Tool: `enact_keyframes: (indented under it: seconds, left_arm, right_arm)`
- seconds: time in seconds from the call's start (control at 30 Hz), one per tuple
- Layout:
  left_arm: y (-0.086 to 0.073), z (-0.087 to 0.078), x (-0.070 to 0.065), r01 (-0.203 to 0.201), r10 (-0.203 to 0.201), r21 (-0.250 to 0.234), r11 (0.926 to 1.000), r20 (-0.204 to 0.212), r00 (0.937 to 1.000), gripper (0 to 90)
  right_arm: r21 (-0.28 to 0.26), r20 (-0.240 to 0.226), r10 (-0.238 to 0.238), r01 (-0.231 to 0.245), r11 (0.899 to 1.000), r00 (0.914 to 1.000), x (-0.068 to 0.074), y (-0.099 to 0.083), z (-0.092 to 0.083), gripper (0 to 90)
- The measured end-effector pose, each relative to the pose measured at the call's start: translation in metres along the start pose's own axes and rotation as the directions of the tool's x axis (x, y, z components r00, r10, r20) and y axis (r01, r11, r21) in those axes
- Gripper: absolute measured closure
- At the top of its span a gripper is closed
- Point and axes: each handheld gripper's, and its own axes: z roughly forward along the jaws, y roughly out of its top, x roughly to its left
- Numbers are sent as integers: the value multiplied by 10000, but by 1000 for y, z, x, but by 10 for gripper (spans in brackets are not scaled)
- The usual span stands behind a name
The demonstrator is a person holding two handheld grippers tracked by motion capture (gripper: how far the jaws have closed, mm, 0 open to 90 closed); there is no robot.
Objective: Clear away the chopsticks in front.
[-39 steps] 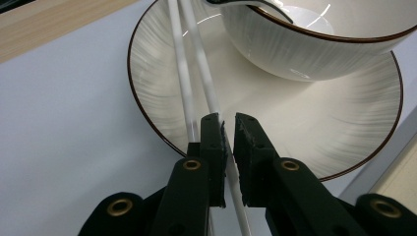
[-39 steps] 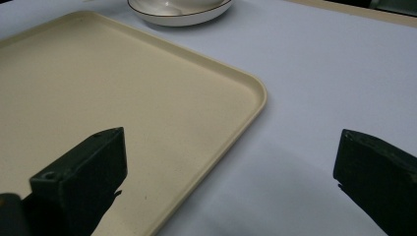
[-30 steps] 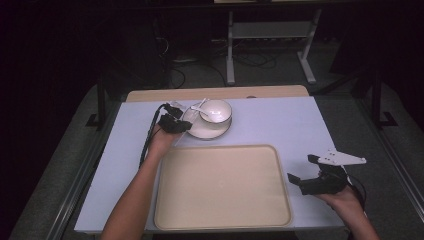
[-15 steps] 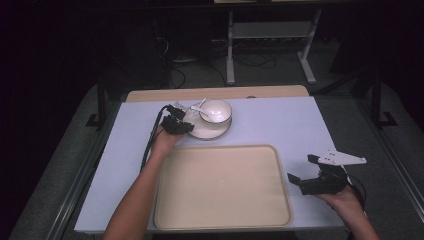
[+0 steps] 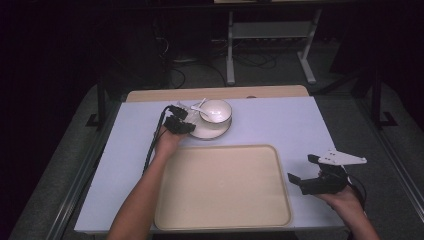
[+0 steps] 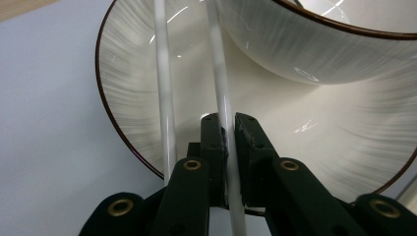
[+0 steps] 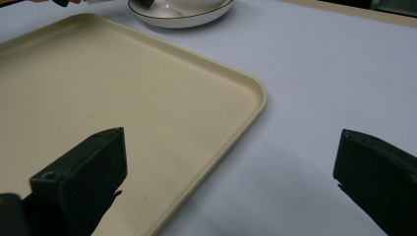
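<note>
Fingers [image 6: 248, 147] of our left gripper [image 6: 226, 142] are pinching one white chopstick [image 6: 220, 93] on the plate [image 6: 128, 98]; its jaws have just been closing. A second chopstick [image 6: 163, 93] is lying just left of them, free. We are judging this the pick-up; next comes lifting it clear, likely toward the empty tray [image 5: 222, 187]. Beyond the fingertips, a bowl [image 5: 216, 111] is holding a spoon [image 5: 214, 118]. Our right gripper [image 7: 226, 182] is waiting wide open, holding nothing.
</note>
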Motion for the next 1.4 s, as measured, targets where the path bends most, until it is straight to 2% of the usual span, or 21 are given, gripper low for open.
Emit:
enact_keyframes:
  seconds: [0.13,0.33,0.47,0.7,0.87,1.4]
  left_arm:
    - [1,0,1,144,-143,47,9999,-179,9997,841]
    - [2,-4,1,468,-470,-88,9989,-146,9988,845]
    - [3,-8,2,519,-520,-130,9986,-148,9985,846]
    - [4,-21,4,719,-723,-386,9967,-81,9974,846]
    - [4,-30,7,744,-749,-313,9967,-165,9971,846]
    - [-22,-62,20,1150,-1158,-502,9921,-128,9932,846]
  right_arm:
    - [-6,-5,11,-11,10000,10000,0,0,0,0]
    - [14,-6,-2,2,10000,10000,0,0,0,0]
    - [7,-9,-23,23,10000,10000,0,0,0,0]
    - [-28,-7,-36,36,10000,10000,0,0,0,0]
    - [-49,1,-3,3,10000,10000,1,0,-1,0]
    - [-41,21,-32,32,10000,10000,1,0,-1,0]
